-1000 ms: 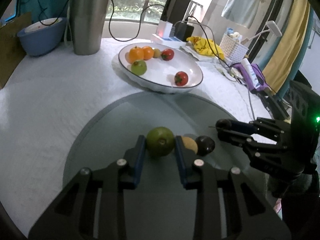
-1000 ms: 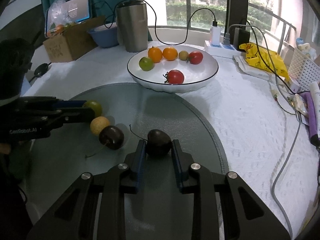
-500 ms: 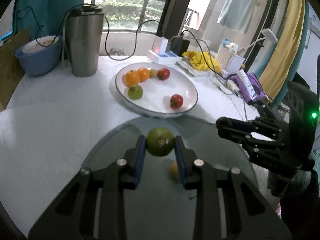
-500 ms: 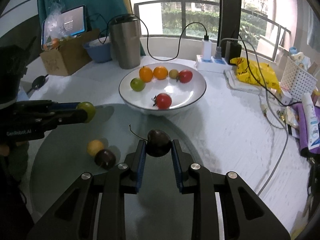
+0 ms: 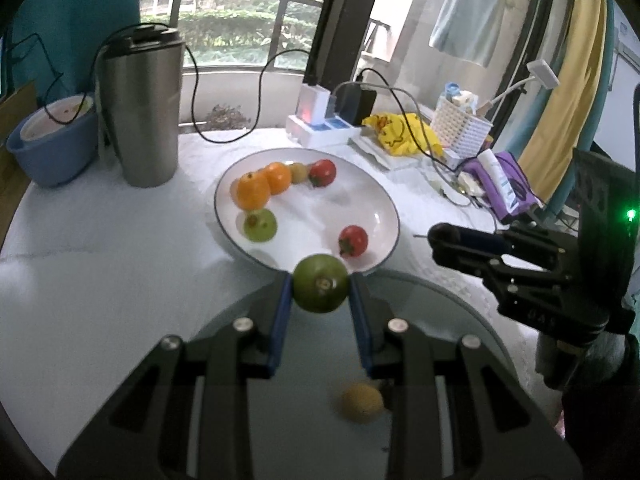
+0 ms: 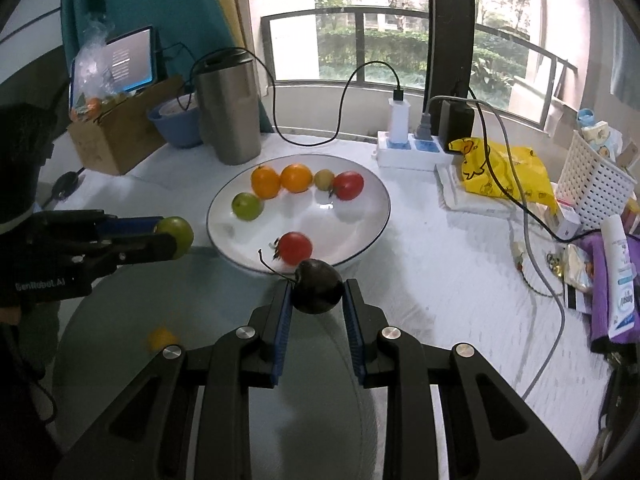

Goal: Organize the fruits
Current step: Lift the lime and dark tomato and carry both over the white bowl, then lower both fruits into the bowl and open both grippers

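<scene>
Above the glass disc's (image 5: 224, 344) 12 o'clock edge, left gripper (image 5: 320, 300) clamps the green fruit (image 5: 320, 289), right gripper (image 6: 316, 300) the dark fruit (image 6: 318, 292); simultaneous release risks collision on the plate (image 6: 360, 248).

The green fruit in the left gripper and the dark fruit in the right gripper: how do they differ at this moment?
Colour: the green fruit is dull green; the dark fruit is almost black.
Stem: the dark fruit has a thin curved stem sticking out; the green fruit shows only a brown stem scar facing the camera.
Shared: both are round, each clamped between blue pads, by the left gripper and right gripper, near the white plate.
</scene>
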`<act>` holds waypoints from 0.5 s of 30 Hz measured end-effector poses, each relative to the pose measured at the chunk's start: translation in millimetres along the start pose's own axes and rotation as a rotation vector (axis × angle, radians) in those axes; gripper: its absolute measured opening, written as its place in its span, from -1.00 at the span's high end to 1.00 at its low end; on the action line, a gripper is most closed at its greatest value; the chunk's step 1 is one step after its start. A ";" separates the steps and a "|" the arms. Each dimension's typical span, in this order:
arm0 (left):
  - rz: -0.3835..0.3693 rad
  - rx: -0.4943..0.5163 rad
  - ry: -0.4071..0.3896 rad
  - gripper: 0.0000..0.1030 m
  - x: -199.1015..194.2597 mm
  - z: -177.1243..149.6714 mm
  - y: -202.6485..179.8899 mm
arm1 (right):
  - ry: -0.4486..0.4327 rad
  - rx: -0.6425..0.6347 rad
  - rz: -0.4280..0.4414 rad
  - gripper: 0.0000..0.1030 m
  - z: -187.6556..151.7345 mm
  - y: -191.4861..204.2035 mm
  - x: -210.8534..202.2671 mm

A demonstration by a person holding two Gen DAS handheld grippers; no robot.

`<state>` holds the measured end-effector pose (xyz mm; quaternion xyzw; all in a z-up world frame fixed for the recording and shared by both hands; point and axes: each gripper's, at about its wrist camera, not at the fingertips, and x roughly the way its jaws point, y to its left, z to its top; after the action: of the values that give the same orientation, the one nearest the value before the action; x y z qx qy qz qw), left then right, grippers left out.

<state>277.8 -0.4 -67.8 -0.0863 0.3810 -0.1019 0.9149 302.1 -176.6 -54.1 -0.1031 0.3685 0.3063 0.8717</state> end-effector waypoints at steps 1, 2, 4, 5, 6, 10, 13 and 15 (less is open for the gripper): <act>0.000 0.002 0.001 0.42 2.8 1.9 0.0 | -0.001 0.001 0.000 0.46 1.7 -1.4 1.4; -0.002 0.003 0.002 0.42 4.6 3.3 0.4 | -0.002 0.002 0.000 0.46 3.1 -3.0 3.0; -0.004 0.007 0.004 0.42 11.0 6.9 0.9 | 0.001 0.002 0.001 0.46 6.3 -6.7 7.7; -0.006 0.008 0.006 0.42 13.3 8.1 1.1 | 0.002 0.002 0.000 0.46 7.8 -8.4 10.2; -0.009 0.008 0.009 0.42 16.8 10.0 1.6 | 0.004 0.003 0.000 0.46 9.5 -10.7 13.0; -0.006 0.013 0.011 0.42 28.5 16.7 4.5 | 0.005 0.005 0.001 0.46 17.2 -17.4 21.4; -0.012 0.003 0.018 0.41 36.4 20.4 9.9 | 0.009 0.007 0.003 0.46 22.9 -21.9 28.9; -0.013 0.002 0.026 0.41 41.0 22.5 12.6 | 0.014 0.003 0.001 0.46 27.2 -24.2 35.8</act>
<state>323.6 3.2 -83.0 -0.0868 0.3922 -0.1094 0.9092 351.9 -168.3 -61.2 -0.1038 0.3751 0.3057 0.8689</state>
